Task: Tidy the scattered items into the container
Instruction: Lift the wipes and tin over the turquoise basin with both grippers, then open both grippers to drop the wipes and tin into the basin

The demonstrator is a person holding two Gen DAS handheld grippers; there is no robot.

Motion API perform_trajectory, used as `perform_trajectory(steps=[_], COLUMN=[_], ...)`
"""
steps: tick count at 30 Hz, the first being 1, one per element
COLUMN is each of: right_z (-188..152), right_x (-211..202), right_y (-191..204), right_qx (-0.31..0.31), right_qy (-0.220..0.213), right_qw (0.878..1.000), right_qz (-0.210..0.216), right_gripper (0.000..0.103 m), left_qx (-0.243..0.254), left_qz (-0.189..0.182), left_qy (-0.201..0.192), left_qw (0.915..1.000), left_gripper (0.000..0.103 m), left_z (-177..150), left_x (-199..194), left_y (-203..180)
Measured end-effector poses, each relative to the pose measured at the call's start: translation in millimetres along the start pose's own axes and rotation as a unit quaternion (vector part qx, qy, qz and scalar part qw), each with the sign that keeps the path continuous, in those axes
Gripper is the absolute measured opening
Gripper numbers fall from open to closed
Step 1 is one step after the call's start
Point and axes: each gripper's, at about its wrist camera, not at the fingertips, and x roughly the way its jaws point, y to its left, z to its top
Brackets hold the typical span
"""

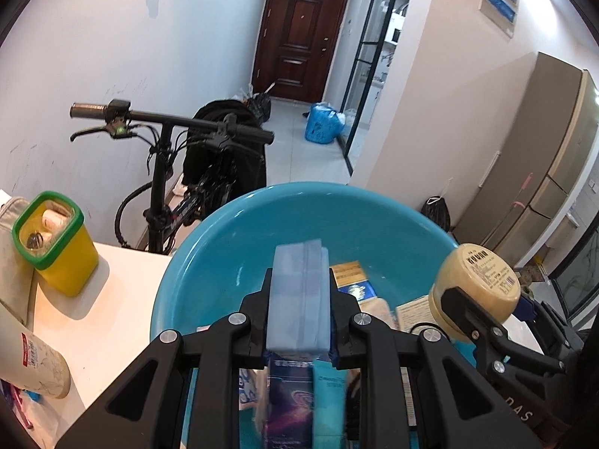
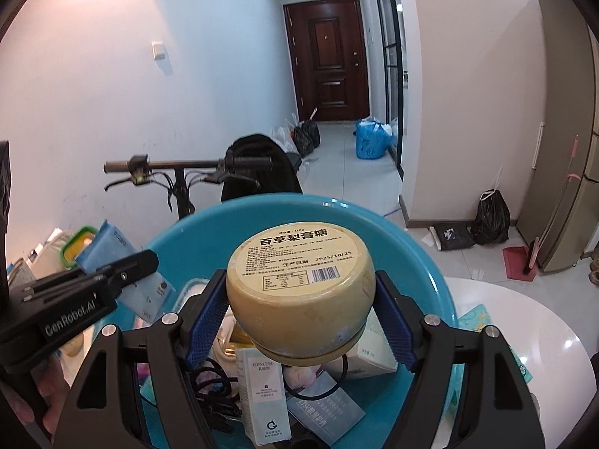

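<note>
While the round teal plastic basin [image 2: 430, 262] sits on the white bench [image 1: 112, 299] holding boxes and packets, the right gripper [image 2: 301, 310] pinches a cream round tin [image 2: 299, 292] above it — the left gripper [image 1: 299, 299] clamps a pale blue packet [image 1: 299, 292] over its middle.

left gripper [image 1: 299, 288] clamps blue packet [image 1: 299, 299] | over teal basin [image 1: 209, 262] | right gripper [image 1: 468, 318] grips cream tin [image 1: 475, 280]

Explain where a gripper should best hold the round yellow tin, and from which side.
Grip the yellow tin across its curved side wall, one pad on each flank, as the right gripper does now. Its flat labelled end offers no edge, while the round wall fits between the pads.
</note>
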Motion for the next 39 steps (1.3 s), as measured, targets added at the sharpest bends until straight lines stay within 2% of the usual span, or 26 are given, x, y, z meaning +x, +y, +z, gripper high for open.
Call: perform_trajectory(steps=[5, 10, 18, 27, 36, 37, 38, 39], right_z=[-5, -7, -8, -4, -1, -2, -3, -3], right_x=[10, 14, 22, 20, 19, 20, 21, 23], right_y=[-1, 0, -1, -8, -10, -10, -10, -9], right_qx=[0.002, -0.003, -0.002, 0.005, 0.012, 0.012, 0.013, 0.014], right_qy=[0.019, 0.025, 0.037, 0.036, 0.037, 0.039, 0.043, 0.047], right_qw=[1.000, 1.000, 0.999, 0.999, 0.999, 0.999, 0.999, 0.999], right_qz=[0.003, -0.004, -0.008, -0.006, -0.006, -0.005, -0.001, 0.002], right_gripper=[0.074, 0.074, 0.074, 0.074, 0.074, 0.074, 0.074, 0.074], left_qx=[-0.009, -0.011, -0.015, -0.018, -0.025, -0.026, -0.027, -0.028], left_qz=[0.012, 0.041, 0.066, 0.061, 0.050, 0.044, 0.039, 0.037], left_qy=[0.007, 0.001, 0.031, 0.047, 0.032, 0.027, 0.024, 0.021], left_qw=[0.9999, 0.9991, 0.9973, 0.9969, 0.9979, 0.9983, 0.9986, 0.9987], left_gripper=[0.023, 0.023, 0.023, 0.023, 0.023, 0.025, 0.038, 0.061], left_z=[1, 3, 0, -6, -2, -2, -1, -1], left_x=[5, 5, 21, 28, 19, 16, 13, 11], left_y=[9, 18, 26, 21, 19, 18, 18, 18])
